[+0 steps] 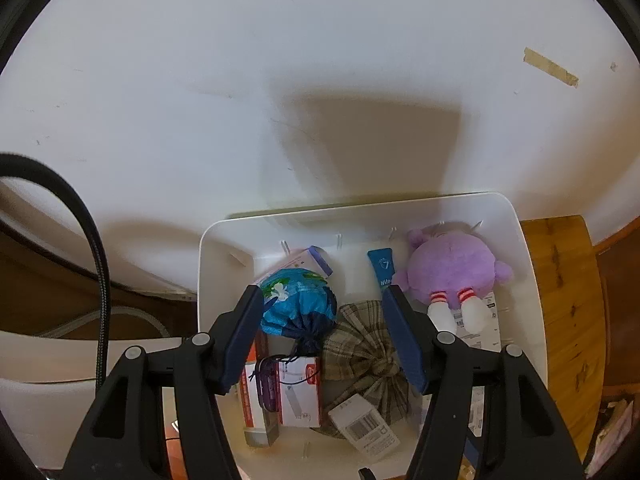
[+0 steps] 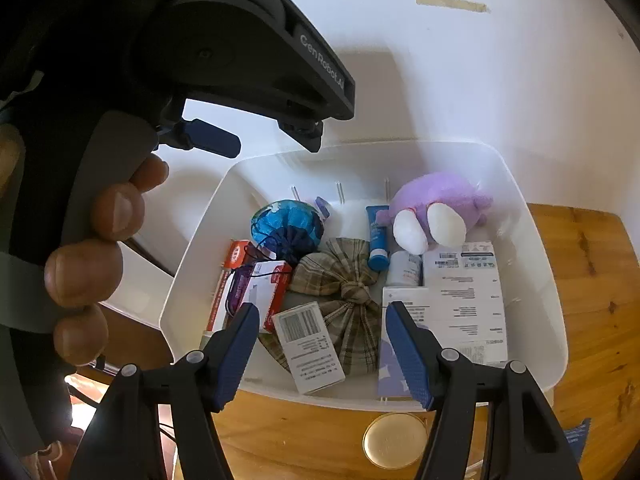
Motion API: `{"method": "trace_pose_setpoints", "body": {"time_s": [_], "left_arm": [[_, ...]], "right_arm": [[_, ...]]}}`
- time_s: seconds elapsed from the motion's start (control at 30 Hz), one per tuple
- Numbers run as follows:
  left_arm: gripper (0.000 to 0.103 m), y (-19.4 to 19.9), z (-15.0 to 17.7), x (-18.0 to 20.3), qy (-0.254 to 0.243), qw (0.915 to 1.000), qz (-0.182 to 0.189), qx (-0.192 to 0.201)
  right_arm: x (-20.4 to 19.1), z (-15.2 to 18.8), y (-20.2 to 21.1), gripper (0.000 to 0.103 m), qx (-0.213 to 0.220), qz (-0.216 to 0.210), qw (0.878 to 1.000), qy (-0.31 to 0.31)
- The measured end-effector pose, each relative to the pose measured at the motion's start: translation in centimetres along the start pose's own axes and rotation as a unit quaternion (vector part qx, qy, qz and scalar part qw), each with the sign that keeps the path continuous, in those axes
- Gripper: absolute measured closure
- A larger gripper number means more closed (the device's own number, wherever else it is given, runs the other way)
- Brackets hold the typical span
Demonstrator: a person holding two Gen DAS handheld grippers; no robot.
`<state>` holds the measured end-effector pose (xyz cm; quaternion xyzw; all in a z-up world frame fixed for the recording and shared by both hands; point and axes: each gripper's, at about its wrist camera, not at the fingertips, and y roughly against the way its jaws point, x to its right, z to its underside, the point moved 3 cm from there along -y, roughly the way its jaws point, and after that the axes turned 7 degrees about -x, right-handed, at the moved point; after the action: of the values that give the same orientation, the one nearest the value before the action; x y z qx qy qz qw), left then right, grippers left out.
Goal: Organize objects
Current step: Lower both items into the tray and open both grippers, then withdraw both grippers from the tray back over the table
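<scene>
The white bin (image 2: 532, 280) stands on the wooden table (image 2: 592, 280) against the white wall (image 1: 320, 60) and holds every task object in view. Largest inside is the purple plush toy (image 2: 440, 200) at the far right corner, resting partly on a printed paper sheet (image 2: 464, 300). The plaid cloth bundle (image 2: 340, 280) lies at the centre, tied at a knot, with the blue drawstring pouch (image 2: 286, 220) just behind it on the left. Red-and-white boxes (image 2: 272, 284) sit at the left wall, a barcoded white box (image 2: 308, 344) lies at the near edge touching the bundle, and a blue tube (image 2: 378, 236) lies between bundle and plush. The left gripper (image 1: 324, 304) hovers over the bin, jaws spread wide and empty, bracketing pouch and bundle from above. The right gripper (image 2: 320, 312) hovers at the near rim, likewise spread and holding nothing. Judged risks: the pouch's cord lies across the boxes, so lifting the pouch may drag them; a descent by the left gripper may pinch both pouch and bundle together; both grippers share one bin, so contact between them is possible.
</scene>
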<state>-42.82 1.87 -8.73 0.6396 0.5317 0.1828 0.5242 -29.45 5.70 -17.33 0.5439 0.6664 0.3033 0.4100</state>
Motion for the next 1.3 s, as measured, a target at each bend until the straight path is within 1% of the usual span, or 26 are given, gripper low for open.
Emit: {"method": "trace_pose_setpoints", "body": {"time_s": [0.17,0.3,0.53,0.67,0.83,1.0,1.17,1.23,1.3], "left_arm": [[0.037,1.4,0.6,0.0,0.003,1.0000,0.002,0.005],[0.037,3.0,1.4,-0.2,0.010,0.9998,0.005,0.015],[0.037,7.8,4.2,-0.7,0.031,0.9984,0.016,0.044],[0.037,11.3,6.4,-1.0,0.054,0.9962,0.019,0.065],[0.037,15.1,9.3,-0.8,0.082,0.9925,0.009,0.090],[0.036,17.6,12.2,0.6,0.103,0.9894,-0.007,0.103],[0.033,18.8,15.2,3.1,0.115,0.9872,-0.023,0.107],[0.033,18.6,16.1,4.1,0.114,0.9874,-0.028,0.106],[0.033,18.2,17.1,5.3,0.110,0.9883,-0.031,0.100]], "right_arm": [[-0.2,0.2,0.5,0.036,0.005,0.003,1.000,0.003],[-0.5,0.5,2.3,0.036,0.016,0.003,1.000,0.009],[-1.3,1.2,6.0,0.036,0.048,-0.007,0.998,0.029],[-1.9,2.2,8.6,0.036,0.067,-0.019,0.996,0.053],[-2.0,4.6,12.3,0.036,0.087,-0.038,0.991,0.095],[-0.9,7.8,15.7,0.036,0.100,-0.052,0.984,0.140],[1.8,11.1,18.5,0.036,0.108,-0.058,0.976,0.182],[3.3,12.3,19.1,0.033,0.111,-0.052,0.973,0.196],[5.2,13.5,19.3,0.032,0.111,-0.044,0.970,0.210]]}}
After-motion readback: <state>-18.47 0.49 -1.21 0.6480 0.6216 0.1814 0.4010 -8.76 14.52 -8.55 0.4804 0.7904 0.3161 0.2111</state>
